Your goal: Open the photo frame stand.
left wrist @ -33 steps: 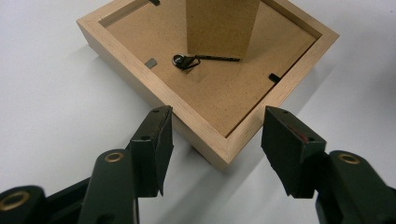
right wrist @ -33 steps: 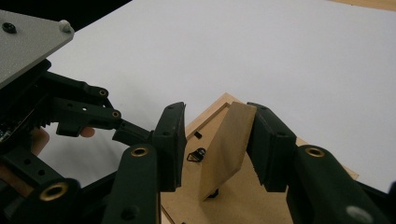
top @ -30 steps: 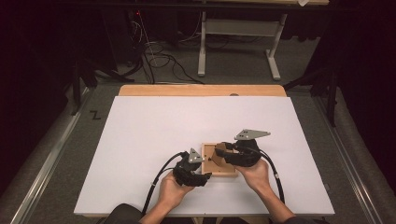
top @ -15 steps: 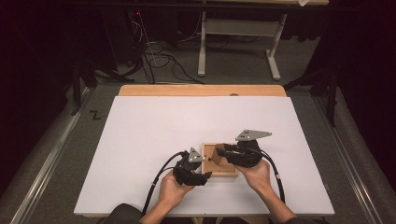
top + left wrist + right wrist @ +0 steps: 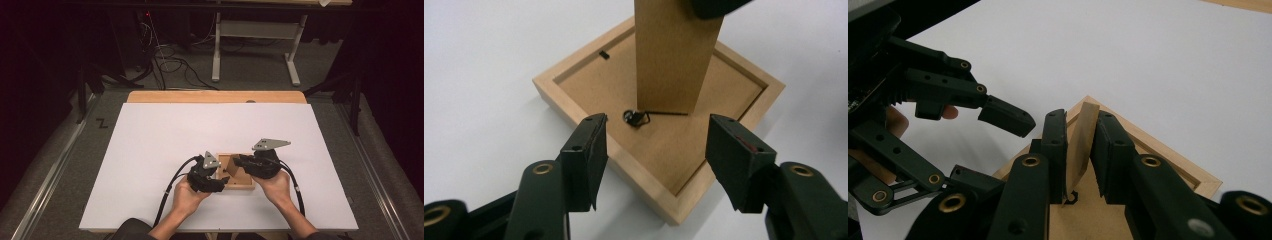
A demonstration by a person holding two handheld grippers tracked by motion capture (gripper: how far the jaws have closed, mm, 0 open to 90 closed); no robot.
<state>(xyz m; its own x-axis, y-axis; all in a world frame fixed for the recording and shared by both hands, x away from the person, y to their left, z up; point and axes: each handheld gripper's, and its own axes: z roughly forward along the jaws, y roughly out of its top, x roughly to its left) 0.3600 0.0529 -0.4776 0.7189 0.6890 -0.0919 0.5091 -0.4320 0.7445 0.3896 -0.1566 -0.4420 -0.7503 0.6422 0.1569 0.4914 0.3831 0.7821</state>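
Pale wood makes up the picture frame (image 5: 241, 176), which lies face down near the front edge of the white table (image 5: 150, 145), between the person's two hands. Its brown fibreboard back (image 5: 674, 135) faces up, and a cardboard easel stand (image 5: 673, 55) hinged to that back is lifted up from it, next to a small black metal clip (image 5: 636, 118).

The right gripper (image 5: 1079, 150) has its jaws nearly shut, pinching the stand's free end from both flat sides. In the right gripper view the stand (image 5: 1079, 142) shows edge-on between the jaws.

The left gripper (image 5: 656, 150) hangs just above the frame's near corner with its jaws wide apart and nothing between them. The clip and the stand's foot lie just beyond the gap.

In the high view the left gripper (image 5: 206, 176) sits at the frame's left edge and the right gripper (image 5: 257, 165) over its right half. Compared with a second ago, both hands and the frame lie in almost the same place; the stand looks raised slightly more from the back.
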